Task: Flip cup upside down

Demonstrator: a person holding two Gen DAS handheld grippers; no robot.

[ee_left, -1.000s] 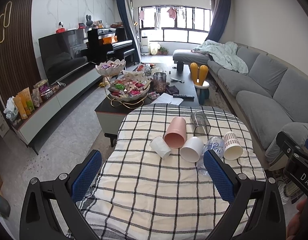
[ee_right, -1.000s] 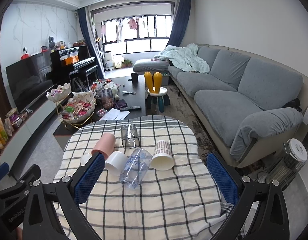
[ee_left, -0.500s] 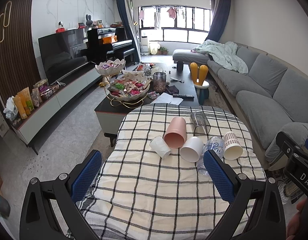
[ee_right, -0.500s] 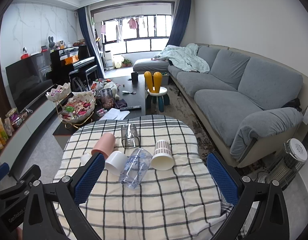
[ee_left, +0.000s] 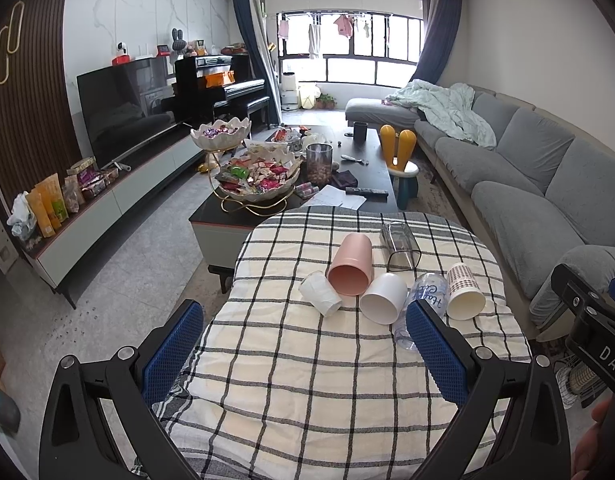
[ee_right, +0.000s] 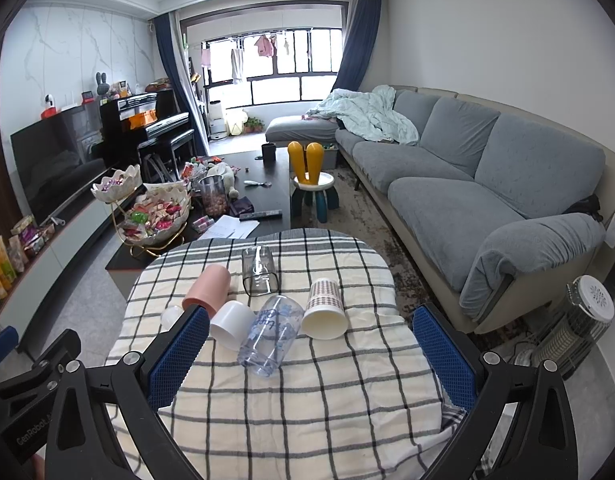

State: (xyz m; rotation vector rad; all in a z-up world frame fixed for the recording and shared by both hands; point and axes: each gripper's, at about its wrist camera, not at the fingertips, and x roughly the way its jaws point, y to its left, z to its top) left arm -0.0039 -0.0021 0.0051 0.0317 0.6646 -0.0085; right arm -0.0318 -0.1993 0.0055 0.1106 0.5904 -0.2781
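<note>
Several cups lie on their sides on the checked tablecloth (ee_left: pixel 307 380): a small white cup (ee_left: pixel 320 299), a pink cup (ee_left: pixel 350 263), a white cup (ee_left: pixel 383 297), a clear plastic cup (ee_right: pixel 269 334), a patterned paper cup (ee_left: pixel 463 291) and a clear square glass (ee_left: pixel 399 246). They also show in the right wrist view, with the pink cup (ee_right: pixel 207 289), white cup (ee_right: pixel 231 324), paper cup (ee_right: pixel 324 309) and glass (ee_right: pixel 259 271). My left gripper (ee_left: pixel 303 348) is open and empty, short of the cups. My right gripper (ee_right: pixel 311 352) is open and empty, its fingers either side of the clear cup's near end.
A dark coffee table (ee_left: pixel 371 168) with snack bowls (ee_left: pixel 255 180) stands beyond the small table. A grey sofa (ee_right: pixel 487 184) runs along the right. A TV unit (ee_left: pixel 119 188) is at the left. A heater (ee_right: pixel 579 328) stands on the floor at right.
</note>
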